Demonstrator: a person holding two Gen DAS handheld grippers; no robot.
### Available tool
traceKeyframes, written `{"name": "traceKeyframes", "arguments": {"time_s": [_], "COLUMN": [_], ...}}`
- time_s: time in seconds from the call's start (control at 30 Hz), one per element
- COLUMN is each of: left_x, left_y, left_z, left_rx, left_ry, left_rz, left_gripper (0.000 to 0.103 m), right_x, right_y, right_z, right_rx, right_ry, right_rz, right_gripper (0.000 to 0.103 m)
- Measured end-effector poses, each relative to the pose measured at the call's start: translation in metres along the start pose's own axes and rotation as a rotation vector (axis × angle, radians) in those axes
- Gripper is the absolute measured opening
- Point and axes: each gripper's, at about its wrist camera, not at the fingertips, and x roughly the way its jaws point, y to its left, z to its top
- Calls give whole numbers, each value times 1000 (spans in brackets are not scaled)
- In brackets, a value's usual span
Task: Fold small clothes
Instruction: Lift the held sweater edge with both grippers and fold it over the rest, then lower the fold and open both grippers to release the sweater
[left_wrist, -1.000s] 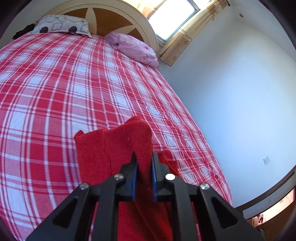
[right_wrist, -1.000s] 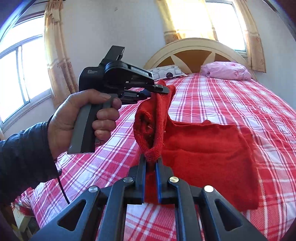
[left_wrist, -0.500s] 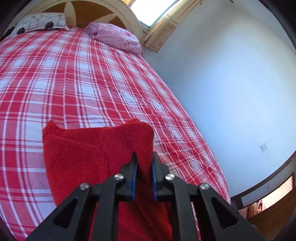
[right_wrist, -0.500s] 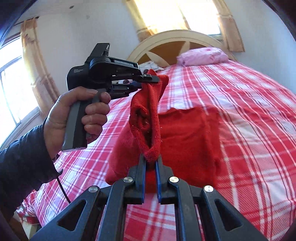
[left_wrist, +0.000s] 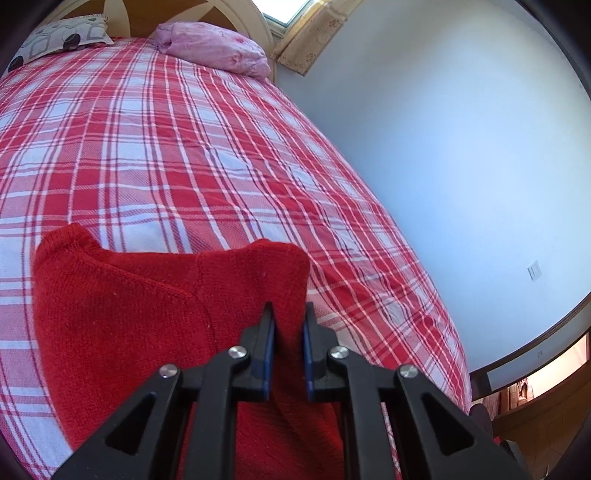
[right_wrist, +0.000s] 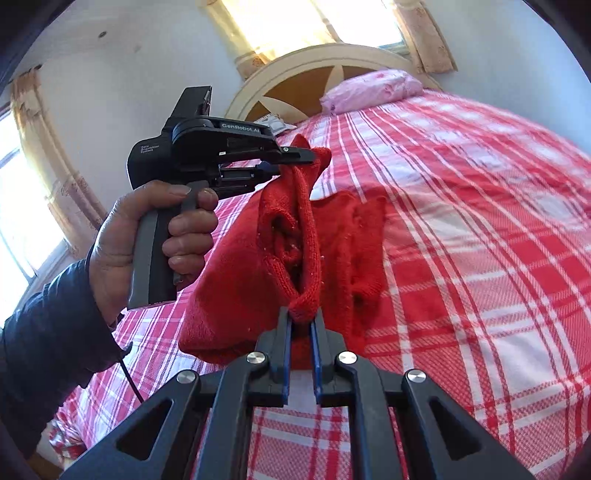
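Note:
A small red knitted garment (left_wrist: 129, 306) is held up over the red plaid bed (left_wrist: 166, 147). My left gripper (left_wrist: 288, 314) is shut on one corner of it. In the right wrist view the garment (right_wrist: 295, 236) hangs between the two grippers, its lower part draped on the bed (right_wrist: 480, 221). My right gripper (right_wrist: 301, 317) is shut on a bunched edge of it. The left gripper (right_wrist: 310, 157), held in a hand, pinches the upper corner above the bed.
A pink pillow (left_wrist: 214, 48) and a patterned pillow (left_wrist: 59, 37) lie at the headboard (right_wrist: 314, 74). A white wall (left_wrist: 461, 147) runs along the bed's right side. Curtained windows (right_wrist: 306, 26) are behind the headboard and at the left.
Both grippers have carried the garment forward over the bed, folding it onto itself. The near half now stands more upright and covers more of the flat part. Both grips are unchanged.

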Motion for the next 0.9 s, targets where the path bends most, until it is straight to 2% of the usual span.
{"name": "traceKeyframes", "arguments": {"time_s": [0.2, 0.4, 0.53, 0.57, 0.63, 0.7, 0.77, 0.83, 0.87, 0.9], "left_x": [24, 38, 44, 44, 35, 19, -3, -28, -37, -47], "left_y": [-5, -13, -21, -25, -35, -45, -52, -50, -45, -38], "left_z": [-7, -10, -14, -14, -16, -20, -27, -40, -45, -51], "left_rx": [10, 46, 84, 97, 136, 188, 255, 301, 299, 291], "left_ry": [47, 67, 83, 81, 63, 21, -28, -95, -116, -131], "left_rz": [25, 52, 75, 82, 84, 97, 121, 174, 182, 190], "left_gripper": [13, 13, 18, 22, 23, 30, 54, 68, 72, 73], "right_x": [8, 9, 12, 13, 13, 14, 13, 7, 4, -1], "right_y": [-23, -36, -40, -41, -45, -50, -55, -60, -63, -65], "right_z": [-7, -9, -10, -10, -10, -9, -9, -9, -8, -7], "right_rx": [91, 151, 156, 159, 171, 187, 191, 196, 200, 203], "right_ry": [59, 79, 87, 88, 92, 95, 94, 68, 56, 38], "right_rz": [13, 26, 17, 20, 41, 55, 57, 29, 8, -23], "right_gripper": [8, 8, 9, 9, 9, 18, 25, 38, 49, 50]}}
